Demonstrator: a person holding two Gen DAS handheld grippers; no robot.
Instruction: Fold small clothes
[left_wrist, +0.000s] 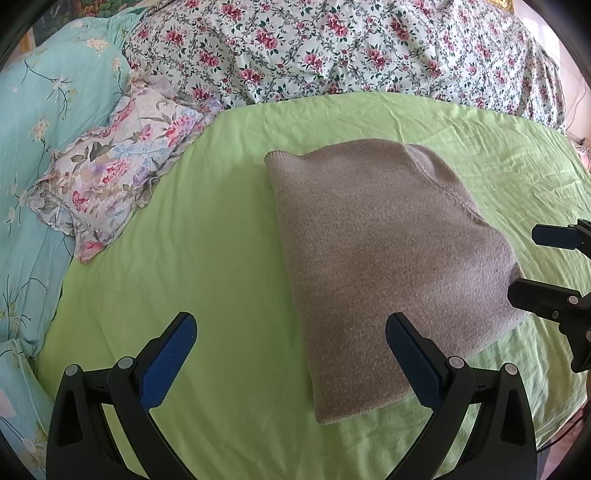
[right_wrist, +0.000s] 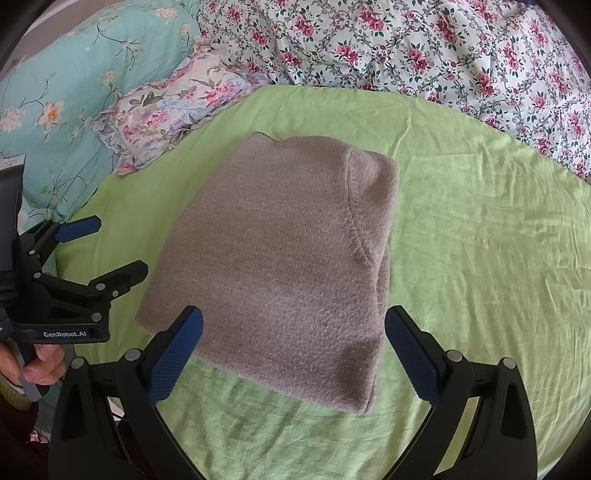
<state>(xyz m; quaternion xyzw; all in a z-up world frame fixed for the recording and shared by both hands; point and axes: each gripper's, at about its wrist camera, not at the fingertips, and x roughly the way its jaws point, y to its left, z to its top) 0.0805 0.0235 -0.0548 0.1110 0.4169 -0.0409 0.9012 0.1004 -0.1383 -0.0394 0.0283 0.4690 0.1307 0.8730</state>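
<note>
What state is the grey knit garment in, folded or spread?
Folded: the grey knit garment lies as a compact layered rectangle on the green sheet, sleeve tucked in.

Folded grey knit garment (right_wrist: 280, 258) flat on green sheet (right_wrist: 480, 240), right gripper (right_wrist: 293, 328) spread wide above its near edge, left gripper (right_wrist: 110, 247) parted beside it, floral pillow (right_wrist: 162, 114) behind

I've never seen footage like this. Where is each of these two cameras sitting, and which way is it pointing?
Left wrist view: mounted on the left tongs, looking forward and down over the folded grey-brown knitted garment on the light green bed sheet; its own open tongs show, and the right tongs at the right edge.
Right wrist view: mounted on the right tongs, facing the same way; the left tongs and a hand show at left.
Both share the garment, the sheet and the floral ruffled pillow.
</note>
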